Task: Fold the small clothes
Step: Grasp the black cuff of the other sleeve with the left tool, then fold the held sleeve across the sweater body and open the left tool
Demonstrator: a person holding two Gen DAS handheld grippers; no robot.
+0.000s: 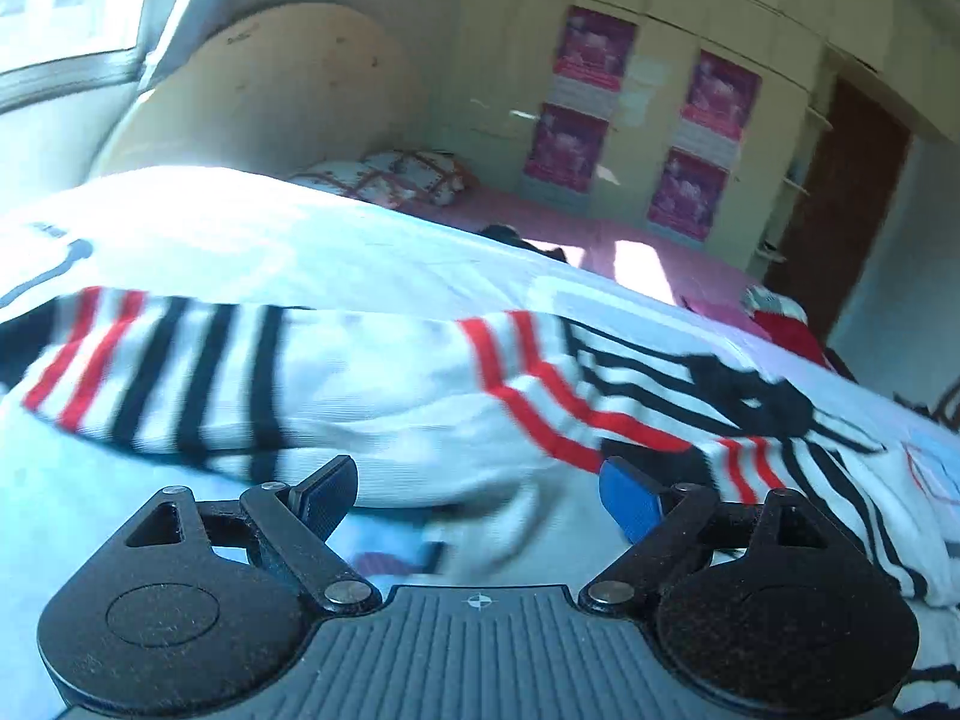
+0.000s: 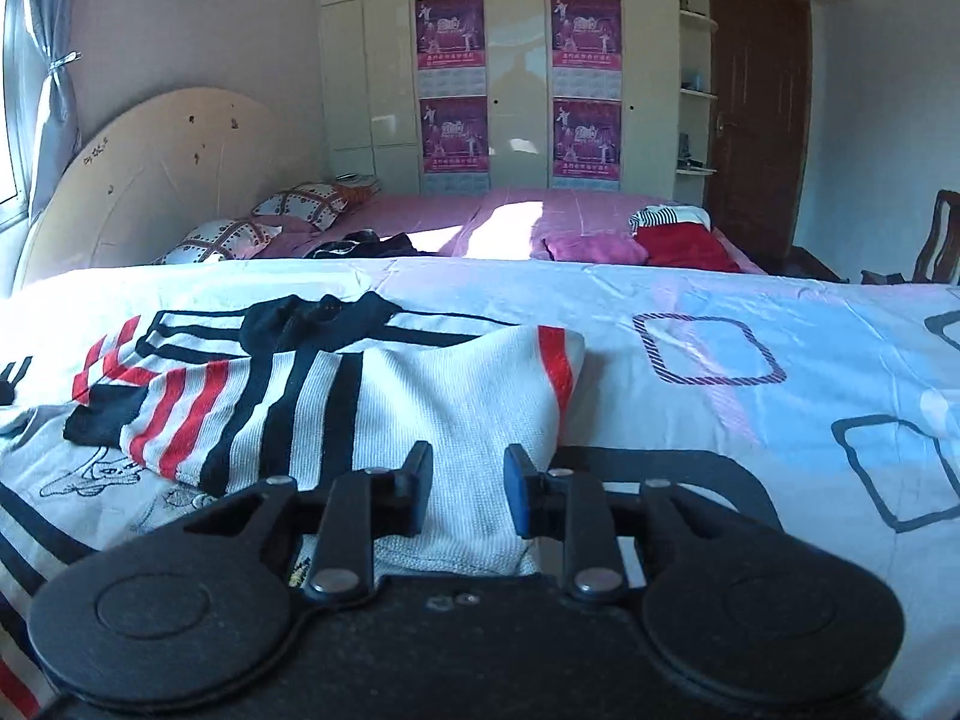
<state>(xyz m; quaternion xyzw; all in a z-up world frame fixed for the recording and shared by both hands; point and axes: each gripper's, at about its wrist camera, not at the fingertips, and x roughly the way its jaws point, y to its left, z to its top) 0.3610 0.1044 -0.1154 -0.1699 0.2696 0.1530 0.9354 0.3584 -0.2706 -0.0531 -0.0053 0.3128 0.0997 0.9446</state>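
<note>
Left wrist view shows the left gripper (image 1: 474, 495) with its fingers (image 1: 630, 504) spread wide and nothing between them; the near edge of the striped garment (image 1: 372, 396) lies just beyond the tips, blurred, and I cannot tell whether either tip touches it. Right wrist view shows the right gripper (image 2: 468, 489) with its fingers (image 2: 516, 489) only a little apart, a narrow gap between the pads. The white ribbed part of the garment (image 2: 456, 414) lies in that gap and under the tips, but the pads do not seem to press on it. The garment is a small white knit with black and red stripes and a dark collar, lying folded over on itself on a white bedsheet (image 2: 690, 438) printed with dark rounded squares. Beyond this bed stands another bed with a pink cover (image 2: 510, 216), patterned pillows (image 2: 300, 204) at its head, and red and pink folded clothes (image 2: 684, 243) near its foot. A rounded pale headboard (image 2: 162, 168) leans at the wall, and cream wardrobes (image 2: 516, 60) carry four magenta posters (image 2: 450, 33). A brown door (image 2: 756, 114) stands to the right, a curtained window (image 2: 36, 78) to the left.
</note>
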